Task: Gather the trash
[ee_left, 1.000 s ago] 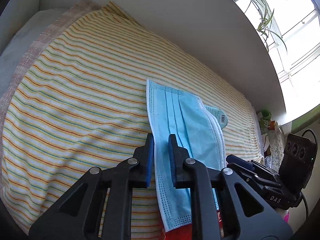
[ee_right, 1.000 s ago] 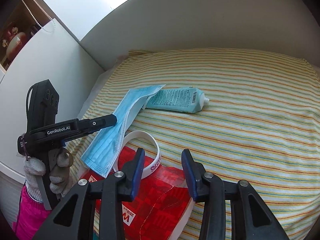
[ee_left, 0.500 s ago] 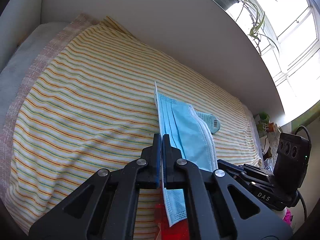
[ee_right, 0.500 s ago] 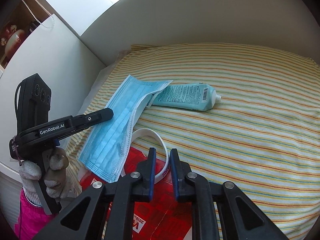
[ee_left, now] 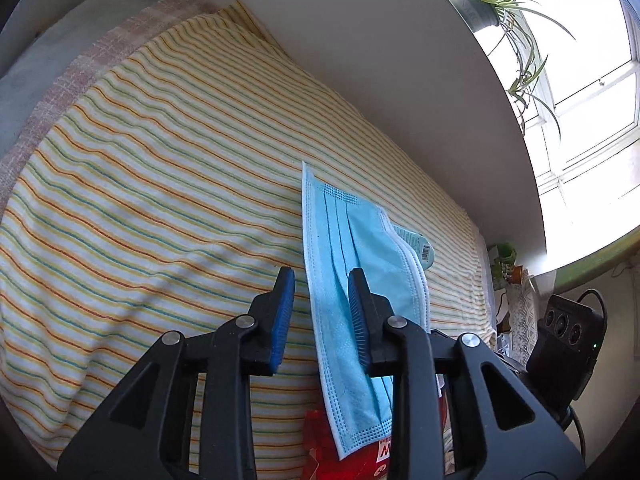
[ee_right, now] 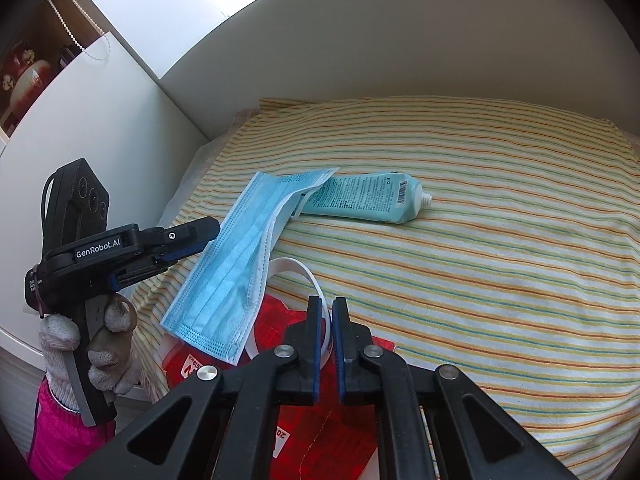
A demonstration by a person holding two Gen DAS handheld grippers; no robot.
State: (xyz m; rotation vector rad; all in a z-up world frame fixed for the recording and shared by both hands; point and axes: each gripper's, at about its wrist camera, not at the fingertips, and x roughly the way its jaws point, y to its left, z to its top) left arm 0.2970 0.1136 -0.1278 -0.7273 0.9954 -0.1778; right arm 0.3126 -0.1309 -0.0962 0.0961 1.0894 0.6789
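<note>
1. The left claw [ee_left: 320, 312] stands partly open; its jaws have just been opening, and the blue face mask [ee_left: 352, 280] lies between them with the pads off it, the right pad close against the mask's surface.
2. The mask lies on the striped bed cover [ee_left: 160, 200], its far end draped over the flat end of a teal tube [ee_right: 368, 198] and its near end resting on a red bag [ee_right: 320, 432].
3. The right claw [ee_right: 326, 328] is pinched shut on the white handle strap [ee_right: 298, 270] of the red bag; the strap runs between its blue pads.
4. The red bag lies flat at the near edge of the bed, partly under the mask.
5. The teal tube lies on its side on the cover, uncapped nozzle pointing right in the right wrist view, a barcode near that end.
6. In the same view a gloved hand [ee_right: 92, 344] with a pink sleeve [ee_right: 52, 432] holds the left claw's handle.
7. A spider plant [ee_left: 492, 0] stands on the sill above the bed, by a bright window [ee_left: 592, 92].
</note>
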